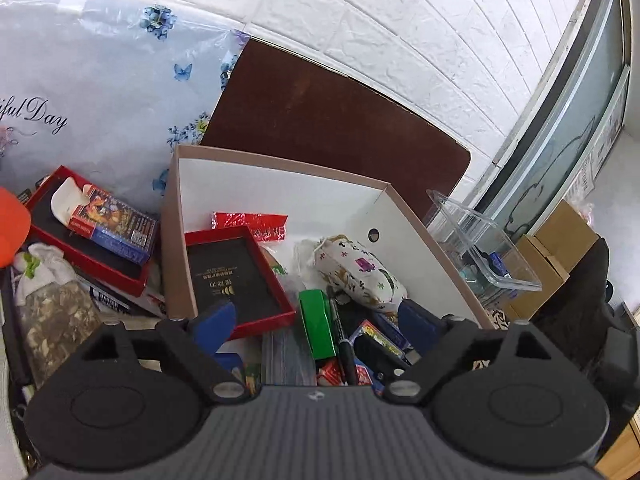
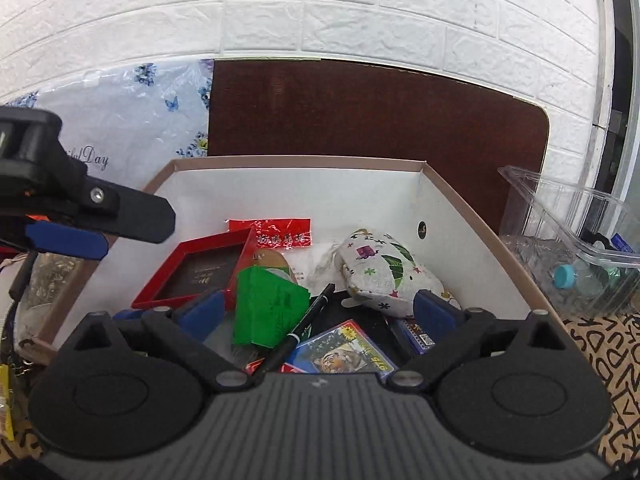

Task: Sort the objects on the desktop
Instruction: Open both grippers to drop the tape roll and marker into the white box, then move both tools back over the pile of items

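- Left wrist view: left gripper [image 1: 320, 322] spread wide, blue pads apart, nothing pinched; it hangs over the near end of the cardboard box [image 1: 280, 160].
- Just ahead of its left pad: red tray [image 1: 240, 276] with a black insert, tilted, inside the box.
- Between the pads: green packet [image 1: 318, 320], black marker [image 1: 344, 340], card packs [image 1: 380, 340] below them.
- Ahead of its right pad: patterned cloth pouch [image 1: 360, 268]; red foil wrapper [image 1: 252, 222] further ahead on the white box floor.
- Only this view shows what lies left of the box: second red tray [image 1: 86, 236] holding an opened card box [image 1: 116, 224], a white-topped drawstring bag [image 1: 52, 300], an orange object [image 1: 12, 224] at the frame edge.
- Right of the box: clear plastic bin [image 1: 488, 240], cardboard cartons [image 1: 560, 248] beyond it.
- Right wrist view: right gripper [image 2: 320, 316] also spread wide, nothing between the pads touching them; it hangs over the same box [image 2: 296, 162].
- Left gripper [image 2: 80, 216] shows here from the side, up-left of the right one, over the box's left wall.
- Between the right gripper's pads: green packet [image 2: 268, 308], marker [image 2: 308, 320], tiger-print card pack [image 2: 344, 350], clearer here.
- Ahead-left red tray [image 2: 200, 272]; ahead-right pouch [image 2: 384, 272]; wrapper [image 2: 272, 230] further ahead.
- Only here: teal-capped bottle [image 2: 568, 276] inside the clear bin [image 2: 560, 208], and a black-patterned surface [image 2: 592, 344] under it.
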